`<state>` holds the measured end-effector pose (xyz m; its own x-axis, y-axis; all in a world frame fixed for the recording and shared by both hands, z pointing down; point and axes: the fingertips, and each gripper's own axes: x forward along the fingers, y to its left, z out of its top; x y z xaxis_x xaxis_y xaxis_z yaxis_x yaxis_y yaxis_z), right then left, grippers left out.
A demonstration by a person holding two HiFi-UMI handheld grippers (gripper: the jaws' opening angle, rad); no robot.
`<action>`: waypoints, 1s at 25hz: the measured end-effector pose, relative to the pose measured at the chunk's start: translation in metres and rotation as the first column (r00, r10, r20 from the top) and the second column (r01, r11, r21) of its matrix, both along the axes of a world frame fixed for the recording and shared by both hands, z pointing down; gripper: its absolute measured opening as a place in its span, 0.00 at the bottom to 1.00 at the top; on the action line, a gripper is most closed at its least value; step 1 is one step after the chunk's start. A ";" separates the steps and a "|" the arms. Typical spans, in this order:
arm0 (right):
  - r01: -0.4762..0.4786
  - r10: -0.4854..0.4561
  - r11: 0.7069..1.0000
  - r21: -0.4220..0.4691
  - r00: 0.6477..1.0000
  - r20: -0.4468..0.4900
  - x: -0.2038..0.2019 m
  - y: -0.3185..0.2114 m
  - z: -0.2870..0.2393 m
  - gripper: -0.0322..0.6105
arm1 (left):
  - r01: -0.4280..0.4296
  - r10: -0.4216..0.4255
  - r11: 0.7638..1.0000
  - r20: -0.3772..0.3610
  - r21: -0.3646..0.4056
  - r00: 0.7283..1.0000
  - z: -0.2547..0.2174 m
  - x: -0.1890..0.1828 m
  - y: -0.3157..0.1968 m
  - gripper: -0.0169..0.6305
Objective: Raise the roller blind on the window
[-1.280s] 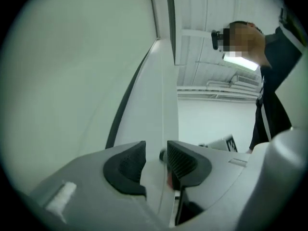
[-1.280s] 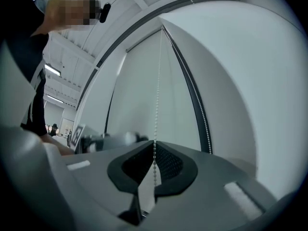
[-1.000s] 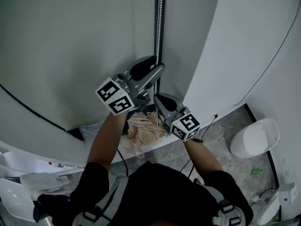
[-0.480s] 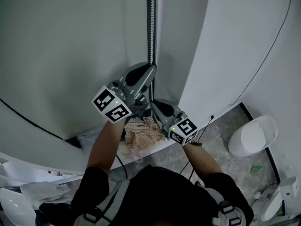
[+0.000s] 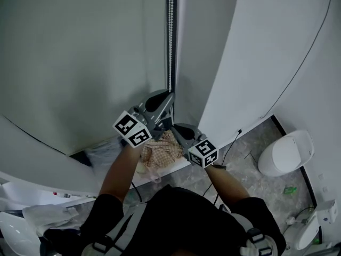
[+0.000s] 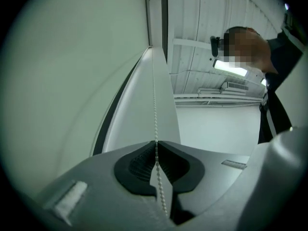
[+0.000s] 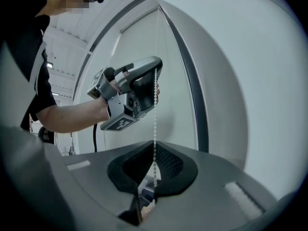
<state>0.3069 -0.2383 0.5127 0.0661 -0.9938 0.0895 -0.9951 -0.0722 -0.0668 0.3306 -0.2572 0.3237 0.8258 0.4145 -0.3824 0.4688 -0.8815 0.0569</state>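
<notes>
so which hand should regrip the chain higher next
Probably the right gripper: it pinches the chain lower down, while the left gripper, its jaws just closed, holds it above.

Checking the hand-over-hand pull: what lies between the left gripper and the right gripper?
Only a stretch of bead chain, in the right gripper view: the left gripper, jaws just closed on it, above; the right gripper clamped below.
</notes>
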 end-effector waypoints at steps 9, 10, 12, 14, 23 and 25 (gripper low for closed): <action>0.044 -0.045 0.995 -0.087 0.999 -0.014 -0.016 0.003 0.029 0.17 | 0.044 -0.042 0.999 0.103 -0.013 0.994 0.067 0.003 -0.008 0.05; 0.042 -0.043 0.998 -0.047 0.999 -0.031 -0.015 0.004 0.013 0.19 | 0.045 -0.044 0.999 0.104 -0.016 0.994 0.066 0.003 -0.009 0.05; 0.033 -0.029 0.998 0.063 0.998 -0.060 -0.013 0.007 -0.030 0.22 | 0.050 -0.045 0.998 0.101 -0.049 0.994 0.065 0.000 -0.014 0.05; 0.036 -0.017 0.979 0.200 0.995 -0.096 -0.015 0.011 -0.084 0.22 | 0.053 -0.046 0.996 0.097 -0.074 0.994 0.064 -0.004 -0.016 0.05; 0.026 0.066 0.900 0.435 0.979 -0.193 0.004 -0.008 -0.245 0.22 | 0.061 -0.053 0.994 0.087 -0.089 0.995 0.062 -0.013 -0.016 0.05; 0.029 0.060 0.888 0.458 0.982 -0.178 0.009 -0.016 -0.262 0.22 | 0.052 -0.046 0.995 0.079 -0.081 0.996 0.064 -0.014 -0.014 0.05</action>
<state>0.3162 -0.2542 0.2509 0.0531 -0.9196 -0.3892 -0.9918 -0.0938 0.0863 0.3163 -0.2709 0.3877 0.8728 0.3421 -0.3480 0.4163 -0.8941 0.1652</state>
